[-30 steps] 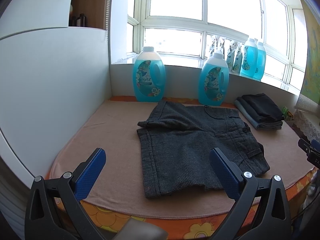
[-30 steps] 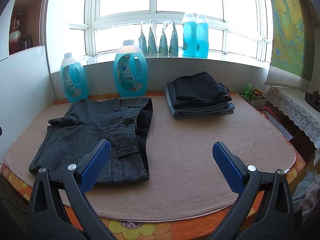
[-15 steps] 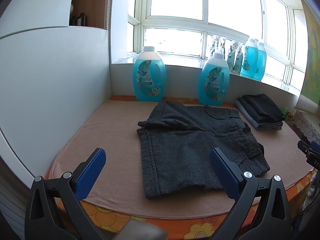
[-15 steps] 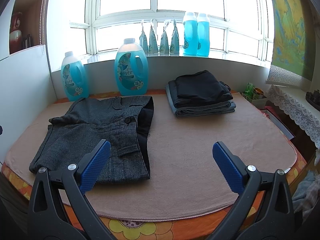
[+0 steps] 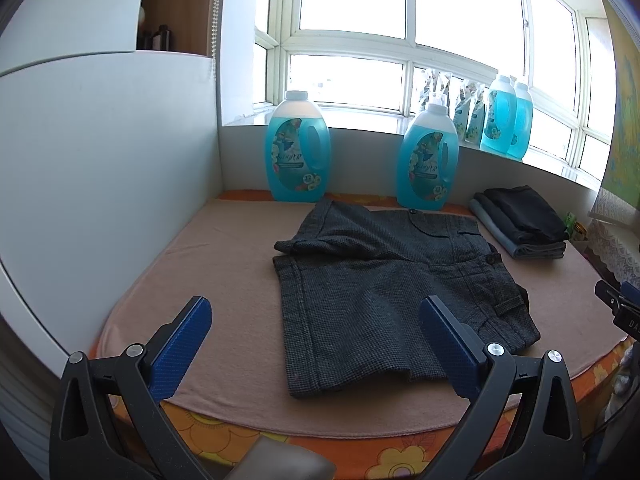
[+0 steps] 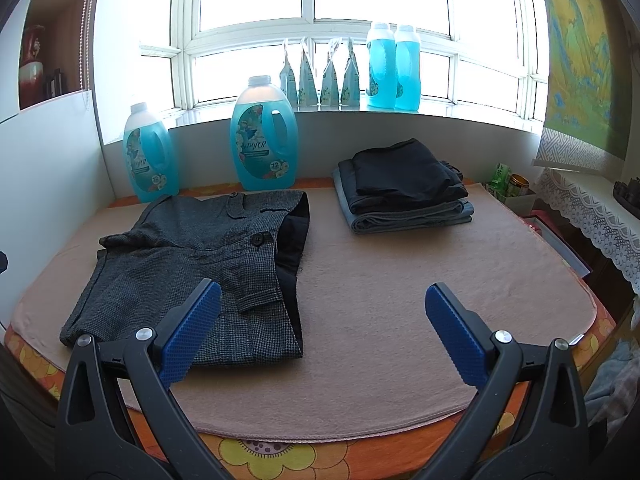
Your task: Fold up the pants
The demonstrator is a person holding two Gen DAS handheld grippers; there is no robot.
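Dark grey checked short pants lie flat on a beige mat, waistband to the right, the far leg's hem slightly rumpled. They also show in the right wrist view, left of centre. My left gripper is open and empty, held above the table's near edge in front of the pants' leg hems. My right gripper is open and empty, near the front edge, just right of the waistband.
A stack of folded dark and blue pants sits at the back right. Two big blue detergent jugs stand against the back wall, with more bottles on the windowsill. A white panel bounds the left side.
The right wrist view has crept slightly forward toward the table. The left gripper and the pants have not visibly moved. Both grippers stay open.
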